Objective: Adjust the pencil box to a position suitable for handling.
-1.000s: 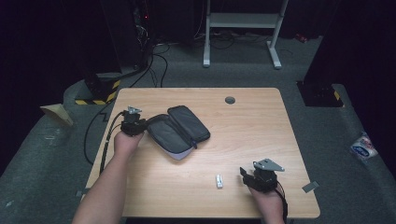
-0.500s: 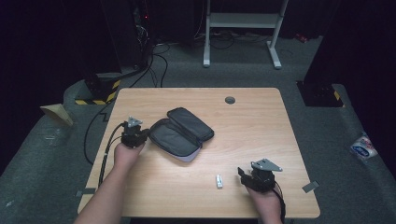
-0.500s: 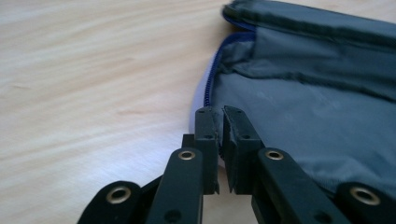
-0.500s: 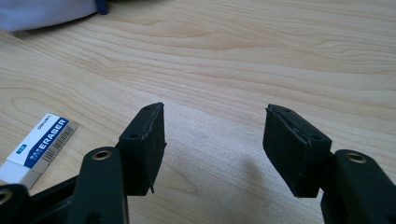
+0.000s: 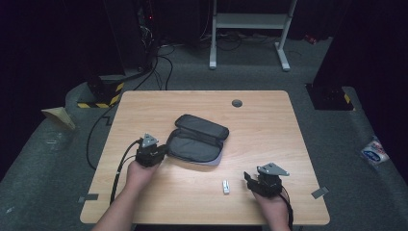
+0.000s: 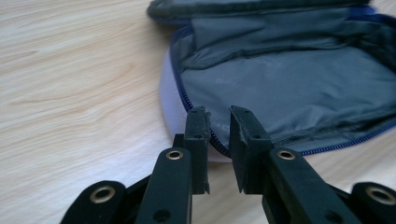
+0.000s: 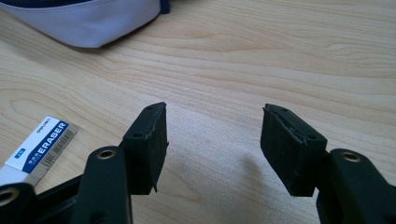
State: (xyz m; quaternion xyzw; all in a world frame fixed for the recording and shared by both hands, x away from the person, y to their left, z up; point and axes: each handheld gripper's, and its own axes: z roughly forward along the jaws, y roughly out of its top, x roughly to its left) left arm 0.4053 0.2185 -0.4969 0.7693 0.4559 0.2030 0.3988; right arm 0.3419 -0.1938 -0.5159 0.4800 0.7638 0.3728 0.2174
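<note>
On table (image 5: 269,120), left gripper (image 6: 218,122) jaws, just opening slightly, straddle open pouch (image 6: 289,79) zipper rim without pressing; right gripper (image 7: 212,135) jaws spread, empty, beside eraser (image 7: 39,147).

floor: white-blue packet (image 5: 374,153) | black-yellow striped block (image 5: 100,95) | white stand (image 5: 250,21)

I'm at a pale wooden table (image 5: 269,125), brightly lit, a round grommet (image 5: 236,103) near its far edge. Beyond lies grey carpet (image 5: 337,139), black cables (image 5: 159,62), a white stand (image 5: 250,21) and dark walls.
</note>
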